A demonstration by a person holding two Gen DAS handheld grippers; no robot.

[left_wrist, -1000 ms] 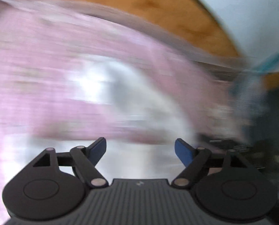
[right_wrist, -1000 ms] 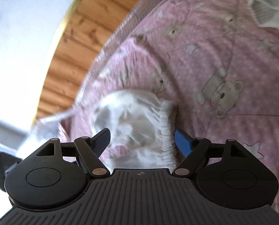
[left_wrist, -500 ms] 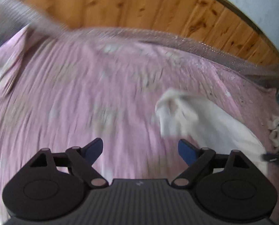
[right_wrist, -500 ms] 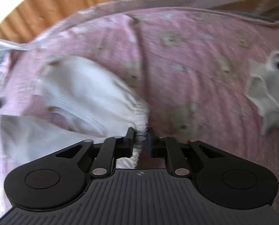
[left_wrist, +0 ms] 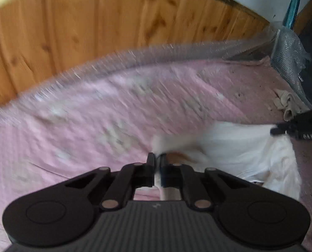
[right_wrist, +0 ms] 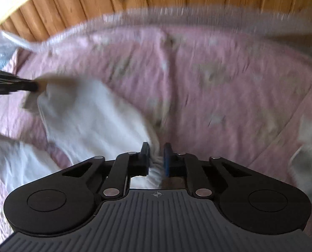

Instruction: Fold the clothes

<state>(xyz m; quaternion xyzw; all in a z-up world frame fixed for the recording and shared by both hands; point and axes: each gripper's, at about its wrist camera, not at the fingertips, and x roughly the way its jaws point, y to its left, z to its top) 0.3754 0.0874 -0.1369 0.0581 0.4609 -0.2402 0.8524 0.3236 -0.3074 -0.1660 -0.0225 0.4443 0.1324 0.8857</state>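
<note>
A white garment [right_wrist: 89,113] with an elastic gathered edge lies on the pink bedsheet [right_wrist: 219,88]. It also shows in the left wrist view [left_wrist: 239,147]. My right gripper [right_wrist: 157,159] is shut on its gathered edge. My left gripper [left_wrist: 157,166] is shut on another edge of the same garment. The left gripper's tip shows at the left of the right wrist view [right_wrist: 19,85], pinching the cloth. The right gripper shows at the right edge of the left wrist view [left_wrist: 298,128]. Both views are blurred by motion.
A wooden panelled wall [left_wrist: 114,31] stands behind the bed. A strip of clear bubble wrap [left_wrist: 177,50] runs along the bed's far edge. Another pale garment [right_wrist: 309,157] lies on the sheet at the right. A small beige cloth [left_wrist: 286,105] lies near the corner.
My left gripper was open half a second ago and has shut on the white garment's edge. My right gripper shut on the gathered edge earlier and still holds it. Both views have shifted.
</note>
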